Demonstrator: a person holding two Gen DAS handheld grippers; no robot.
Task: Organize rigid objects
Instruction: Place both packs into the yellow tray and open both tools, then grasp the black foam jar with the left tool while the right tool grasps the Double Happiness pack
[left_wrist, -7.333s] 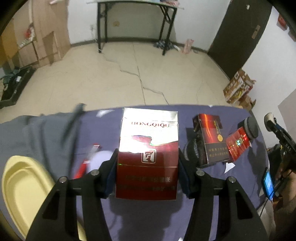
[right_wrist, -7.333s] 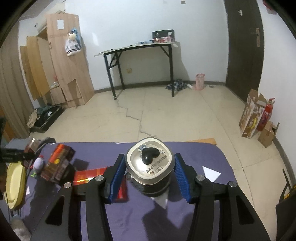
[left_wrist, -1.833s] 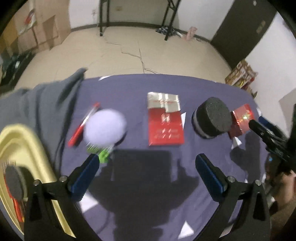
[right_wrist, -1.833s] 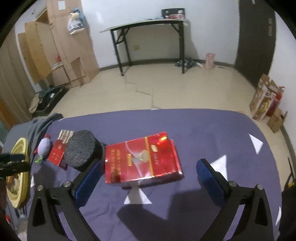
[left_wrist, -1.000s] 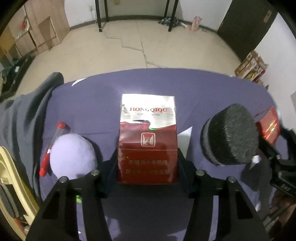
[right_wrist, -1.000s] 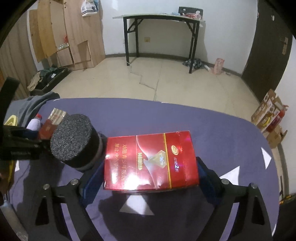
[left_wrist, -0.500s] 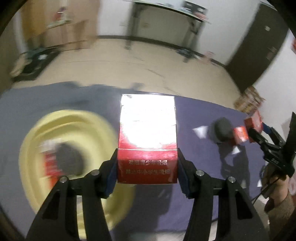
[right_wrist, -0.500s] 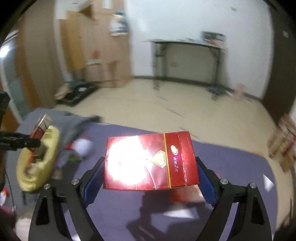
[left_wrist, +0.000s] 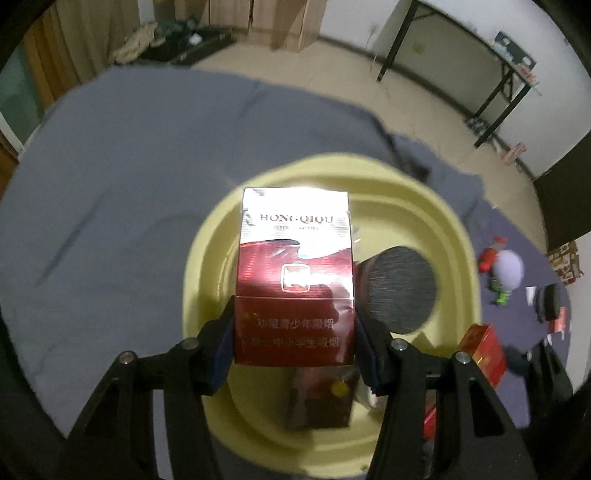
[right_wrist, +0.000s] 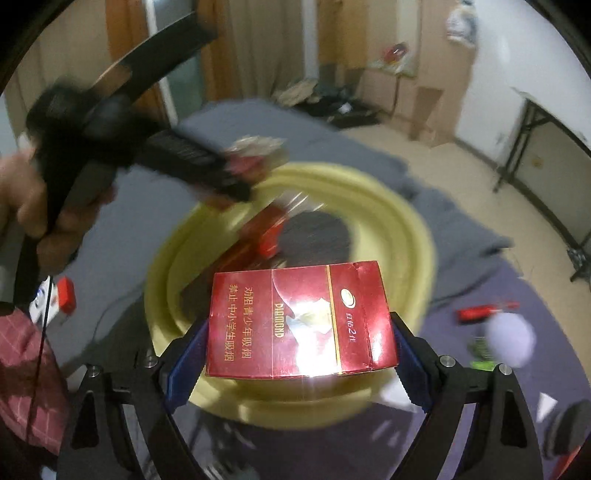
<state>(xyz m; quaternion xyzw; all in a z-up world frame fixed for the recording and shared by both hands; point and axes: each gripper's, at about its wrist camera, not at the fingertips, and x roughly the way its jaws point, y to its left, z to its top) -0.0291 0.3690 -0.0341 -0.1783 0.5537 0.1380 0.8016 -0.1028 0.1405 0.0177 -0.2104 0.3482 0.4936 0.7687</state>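
Two cigarette packs held over the yellow basin (left_wrist: 454, 236), ready to drop.

Left gripper (left_wrist: 295, 339) pinches the Hongqiqu pack (left_wrist: 295, 280) by its long sides, directly above the basin; right gripper (right_wrist: 301, 354) clamps the wider Diamond pack (right_wrist: 299, 321) end to end over the near rim; inside lie a black foam puck (left_wrist: 397, 291) and another pack; grey cloth (left_wrist: 129, 166) over the purple-covered table, tiled floor beyond.

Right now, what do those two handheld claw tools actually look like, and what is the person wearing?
Both are black frames forking into two arms studded with silver screws. The left gripper and right gripper carry blue ribbed pads on the fingers. The right view shows a black handle, a thin black cable and a red checked sleeve.
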